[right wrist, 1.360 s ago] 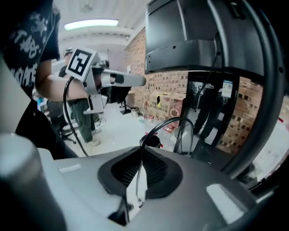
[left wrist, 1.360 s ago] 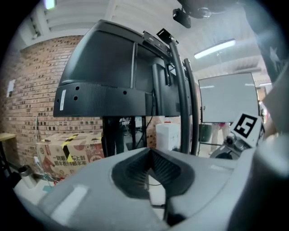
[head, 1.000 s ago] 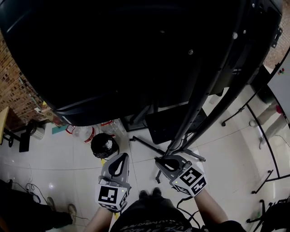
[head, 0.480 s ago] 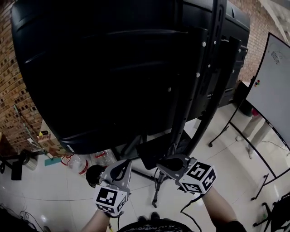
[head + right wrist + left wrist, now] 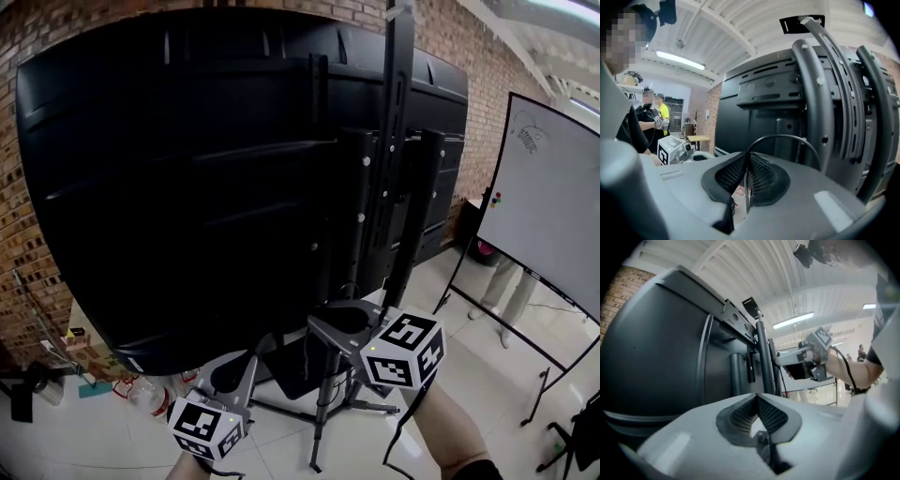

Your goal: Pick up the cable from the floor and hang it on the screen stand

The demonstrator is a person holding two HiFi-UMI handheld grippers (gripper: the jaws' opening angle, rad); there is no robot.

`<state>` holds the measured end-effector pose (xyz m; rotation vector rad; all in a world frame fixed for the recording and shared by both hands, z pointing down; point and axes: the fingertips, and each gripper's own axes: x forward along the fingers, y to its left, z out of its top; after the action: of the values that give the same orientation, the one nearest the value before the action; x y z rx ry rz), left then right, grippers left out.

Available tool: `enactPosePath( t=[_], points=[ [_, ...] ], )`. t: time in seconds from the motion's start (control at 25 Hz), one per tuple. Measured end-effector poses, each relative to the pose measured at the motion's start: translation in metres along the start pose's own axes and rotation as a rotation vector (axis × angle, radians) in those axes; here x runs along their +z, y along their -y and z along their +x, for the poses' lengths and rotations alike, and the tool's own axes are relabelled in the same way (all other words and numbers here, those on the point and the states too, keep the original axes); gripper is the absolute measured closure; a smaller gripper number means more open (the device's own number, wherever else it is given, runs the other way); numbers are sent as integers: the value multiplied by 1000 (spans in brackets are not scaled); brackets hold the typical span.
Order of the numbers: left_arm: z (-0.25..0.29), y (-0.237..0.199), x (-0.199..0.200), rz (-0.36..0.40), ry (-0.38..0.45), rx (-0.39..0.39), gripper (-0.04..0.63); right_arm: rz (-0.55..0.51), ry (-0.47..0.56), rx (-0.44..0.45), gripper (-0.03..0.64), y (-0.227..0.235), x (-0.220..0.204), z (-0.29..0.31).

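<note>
A thin black cable arcs up out of my right gripper, which is shut on it, and curves toward the stand. In the head view my right gripper is raised close to the black screen stand's upright posts behind the big black screen, and the cable trails down past the wrist. The stand's curved posts fill the right gripper view. Lower left, my left gripper is shut, and nothing shows between its pads. Across from it, the right gripper appears beside the stand post.
A whiteboard on a frame stands at the right, with a person's legs beside it. The stand's base legs spread over the white tiled floor. Bottles and clutter lie at the lower left by the brick wall.
Both grippers have risen from near the floor to the back of the screen stand. The head view has tilted up, now taking in the whole screen and the whiteboard.
</note>
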<state>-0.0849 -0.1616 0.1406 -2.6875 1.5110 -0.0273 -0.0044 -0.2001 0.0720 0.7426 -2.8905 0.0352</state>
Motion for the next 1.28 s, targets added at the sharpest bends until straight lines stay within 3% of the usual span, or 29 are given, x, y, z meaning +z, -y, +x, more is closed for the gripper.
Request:
enactPosePath(
  t=[0.16, 0.56, 0.84, 1.16, 1.28],
  points=[
    [16, -3, 40, 64, 37, -3, 591, -1, 100, -10, 595, 21, 66, -10],
    [39, -2, 70, 73, 85, -6, 591, -62, 214, -3, 592, 55, 196, -35],
    [68, -6, 90, 105, 115, -25, 591, -106, 287, -26, 592, 79, 255, -47],
    [84, -6, 103, 60, 70, -27, 591, -128, 291, -6, 592, 103, 311, -49],
    [85, -9, 107, 50, 67, -16, 591, -90, 300, 6, 591, 121, 323, -50]
  ],
)
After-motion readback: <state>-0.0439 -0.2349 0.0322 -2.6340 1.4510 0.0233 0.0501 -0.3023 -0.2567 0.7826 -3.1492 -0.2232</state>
